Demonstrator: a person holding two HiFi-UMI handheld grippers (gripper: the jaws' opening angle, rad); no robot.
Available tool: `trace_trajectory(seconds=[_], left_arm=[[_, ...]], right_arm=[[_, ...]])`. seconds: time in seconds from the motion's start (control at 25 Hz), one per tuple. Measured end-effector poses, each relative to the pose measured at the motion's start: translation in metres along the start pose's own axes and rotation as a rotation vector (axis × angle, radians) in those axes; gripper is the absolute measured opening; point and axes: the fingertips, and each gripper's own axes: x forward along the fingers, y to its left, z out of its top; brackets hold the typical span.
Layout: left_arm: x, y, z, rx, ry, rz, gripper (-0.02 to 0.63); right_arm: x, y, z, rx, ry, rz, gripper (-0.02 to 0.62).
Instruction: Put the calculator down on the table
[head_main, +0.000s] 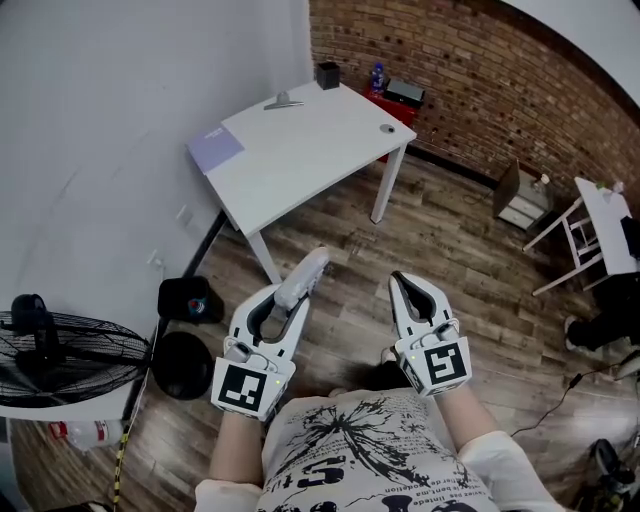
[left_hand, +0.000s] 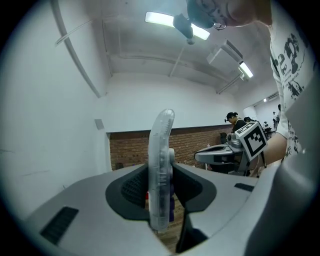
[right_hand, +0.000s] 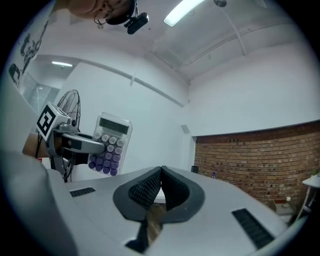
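Observation:
A clear white calculator with purple keys stands on edge between the jaws of my left gripper, which is shut on it. In the left gripper view the calculator rises edge-on from between the jaws. From the right gripper view the calculator shows its display and keys. My right gripper is shut with nothing in it, level beside the left one. The white table stands ahead, beyond both grippers, against the wall.
On the table lie a lilac notebook, a grey object, a black cup and a small round item. A floor fan and black items sit at left. A brick wall and white stand are at right.

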Motion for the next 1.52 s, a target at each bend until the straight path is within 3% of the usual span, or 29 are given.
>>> trace_trajectory(seconds=[0.4, 0.8, 0.92, 1.16, 1.52], left_arm=[[0.070, 0.028, -0.026, -0.001, 0.043, 0.085, 0.138], [0.223, 0.070, -0.024, -0.012, 0.059, 0.332, 0.138], [0.272, 0.080, -0.031, -0.016, 0.114, 0.388, 0.138], [0.354, 0.096, -0.037, -0.030, 0.119, 0.484, 0.138], [0.411, 0.145, -0.067, -0.069, 0.203, 0.538, 0.138]], right_arm=[[0.067, -0.065, -0.044, 0.040, 0.058, 0.076, 0.014], [0.207, -0.199, -0.063, 0.041, 0.069, 0.296, 0.014], [0.250, -0.243, -0.065, 0.035, 0.078, 0.361, 0.014], [0.317, -0.308, -0.078, 0.028, 0.105, 0.453, 0.014], [0.395, -0.330, -0.102, 0.053, 0.137, 0.511, 0.014]])
